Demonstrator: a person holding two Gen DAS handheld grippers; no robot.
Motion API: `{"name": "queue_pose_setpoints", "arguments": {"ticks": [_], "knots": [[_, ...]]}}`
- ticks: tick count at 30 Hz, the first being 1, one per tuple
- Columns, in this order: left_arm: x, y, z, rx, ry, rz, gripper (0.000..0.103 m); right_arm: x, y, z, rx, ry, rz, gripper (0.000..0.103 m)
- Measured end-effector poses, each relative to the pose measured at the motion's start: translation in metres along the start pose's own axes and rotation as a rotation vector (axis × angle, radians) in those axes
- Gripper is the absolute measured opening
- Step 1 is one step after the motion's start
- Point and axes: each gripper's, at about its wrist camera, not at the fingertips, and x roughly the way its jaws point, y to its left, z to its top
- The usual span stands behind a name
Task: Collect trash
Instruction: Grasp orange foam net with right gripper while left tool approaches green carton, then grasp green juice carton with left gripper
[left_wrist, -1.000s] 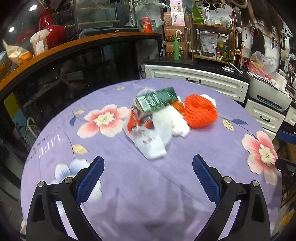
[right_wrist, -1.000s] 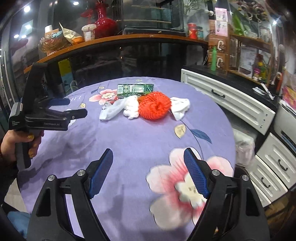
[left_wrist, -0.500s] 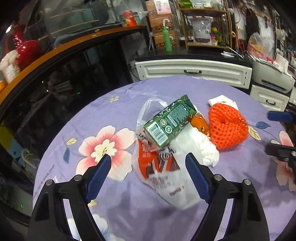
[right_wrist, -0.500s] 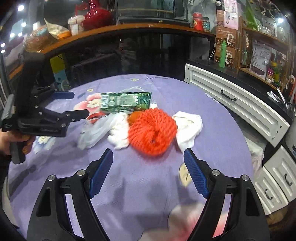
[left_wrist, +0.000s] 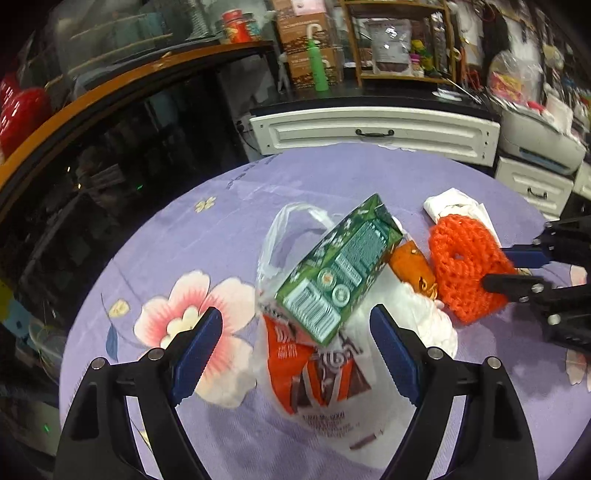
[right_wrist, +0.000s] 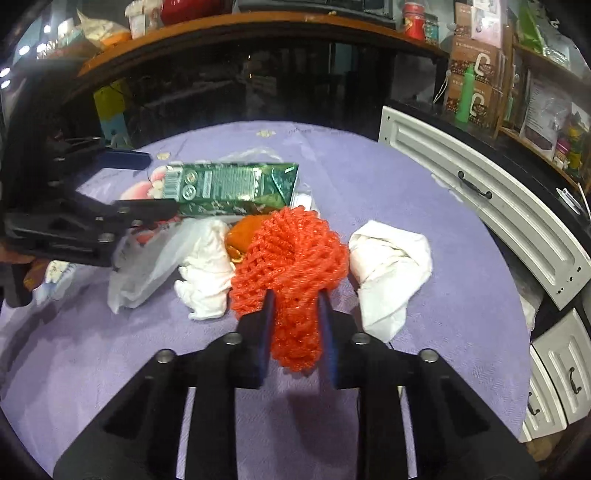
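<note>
The right tool (right_wrist: 293, 325) had just closed, pinching the orange foam net (right_wrist: 291, 258); only the left view showed the left tool (left_wrist: 295, 354) spread, astride the green carton (left_wrist: 340, 269).

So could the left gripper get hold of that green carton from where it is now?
Probably yes. The left gripper is open, and the green carton lies on top of the plastic bag just ahead of its fingers, with nothing over it. The right gripper, shut on the orange net, is off to one side.
</note>
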Motion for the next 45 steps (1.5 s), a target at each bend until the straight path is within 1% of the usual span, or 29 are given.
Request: {"name": "queue_pose_setpoints", "arguments": {"ticks": [3, 5, 7, 9, 12, 16, 20, 22, 26, 31, 34, 40, 42, 45], "knots": [[0.007, -0.007, 0.009, 0.065, 0.016, -0.013, 0.081, -0.016, -0.001, -0.007, 0.006, -0.017, 0.018, 0.019], [0.013, -0.013, 0.016, 0.118, 0.036, -0.011, 0.079, -0.024, 0.0, -0.01, 0.004, -0.024, 0.028, 0.019], [0.02, -0.018, 0.02, 0.161, 0.056, -0.002, 0.072, -0.033, 0.002, -0.015, 0.002, -0.028, 0.046, 0.019], [0.029, -0.02, 0.024, 0.19, 0.084, 0.0, 0.069, -0.039, 0.005, -0.018, -0.003, -0.033, 0.057, 0.019], [0.042, -0.023, 0.027, 0.208, 0.115, -0.011, 0.068, -0.044, 0.009, -0.022, -0.01, -0.038, 0.072, 0.019], [0.049, -0.03, 0.03, 0.223, 0.125, -0.002, 0.067, -0.047, 0.008, -0.025, -0.003, -0.043, 0.084, 0.019], [0.051, -0.032, 0.031, 0.213, 0.12, 0.007, 0.062, -0.05, 0.01, -0.03, 0.012, -0.046, 0.098, 0.019], [0.05, -0.034, 0.03, 0.212, 0.105, 0.023, 0.056, -0.051, 0.011, -0.033, 0.016, -0.049, 0.102, 0.019], [0.041, -0.03, 0.027, 0.166, 0.079, 0.033, 0.051, -0.057, 0.012, -0.039, 0.027, -0.056, 0.103, 0.019], [0.022, -0.019, 0.019, 0.08, 0.047, 0.014, 0.048, -0.067, 0.009, -0.045, 0.049, -0.066, 0.113, 0.019], [0.006, -0.011, 0.012, 0.009, 0.021, -0.008, 0.048, -0.076, 0.009, -0.05, 0.061, -0.075, 0.118, 0.019], [-0.032, -0.008, -0.007, -0.065, -0.042, -0.026, 0.048, -0.096, 0.01, -0.063, 0.077, -0.095, 0.12, 0.019], [-0.047, -0.01, -0.012, -0.091, -0.069, -0.03, 0.048, -0.105, 0.011, -0.068, 0.083, -0.105, 0.122, 0.019], [-0.072, -0.018, -0.022, -0.136, -0.115, -0.057, 0.048, -0.118, 0.013, -0.075, 0.083, -0.121, 0.116, 0.019]]}}
